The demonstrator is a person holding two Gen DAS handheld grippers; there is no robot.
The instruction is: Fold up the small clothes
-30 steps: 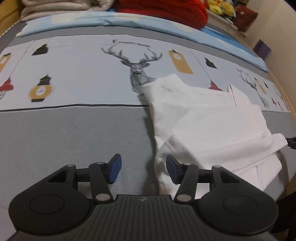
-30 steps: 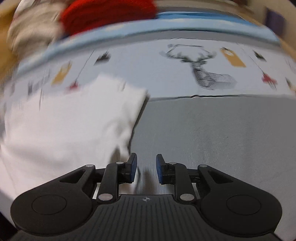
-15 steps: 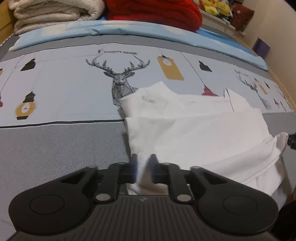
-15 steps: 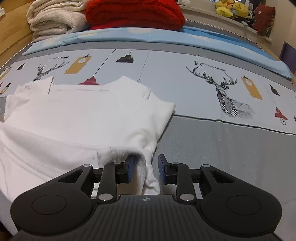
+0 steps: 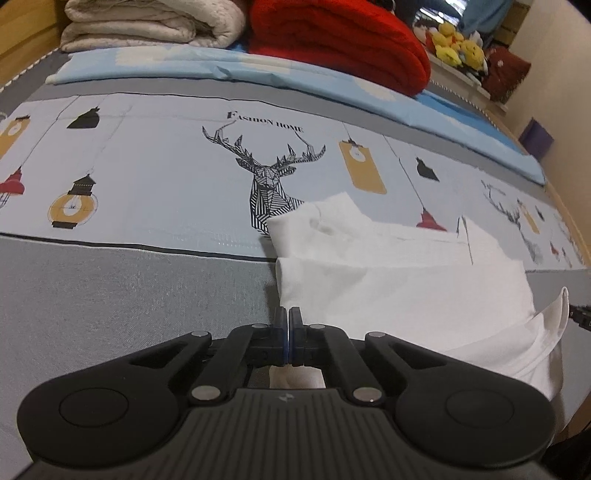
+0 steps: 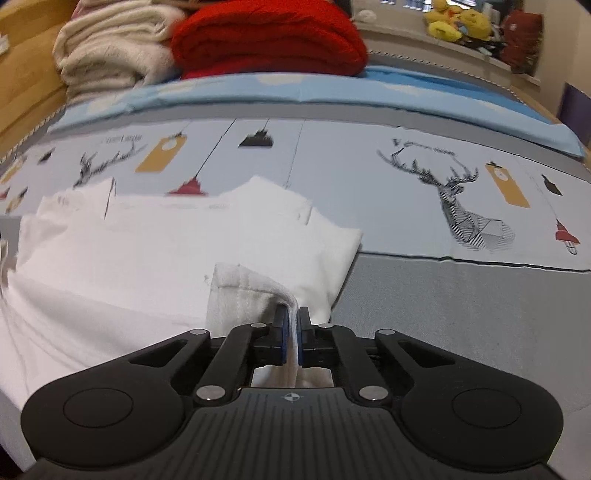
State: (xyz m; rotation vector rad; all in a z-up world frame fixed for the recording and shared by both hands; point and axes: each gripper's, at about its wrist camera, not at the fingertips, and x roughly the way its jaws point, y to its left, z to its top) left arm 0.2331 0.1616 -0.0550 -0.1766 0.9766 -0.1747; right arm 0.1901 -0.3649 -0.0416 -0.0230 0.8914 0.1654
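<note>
A white garment [image 5: 399, 280] lies partly folded on the bed, its near hem toward me. My left gripper [image 5: 288, 325] is shut on the garment's near left corner; white cloth shows behind the pads. In the right wrist view the same garment [image 6: 155, 251] spreads to the left. My right gripper [image 6: 291, 325] is shut on its near right corner, and a flap of cloth [image 6: 243, 291] is lifted and curled over the left pad. The right gripper's tip shows at the left wrist view's right edge [image 5: 580, 314].
The bed sheet [image 5: 147, 177] has deer and lantern prints with a grey band [image 5: 110, 295] nearest me. A folded cream blanket [image 5: 147, 22] and red blanket [image 5: 332, 40] are stacked at the far side. Plush toys [image 5: 458, 51] sit on a shelf at the back right.
Both grippers moved onto the garment's near corners and closed on the cloth. The left went from wide open to shut; the right narrowed from a small gap to shut and lifted a flap.
</note>
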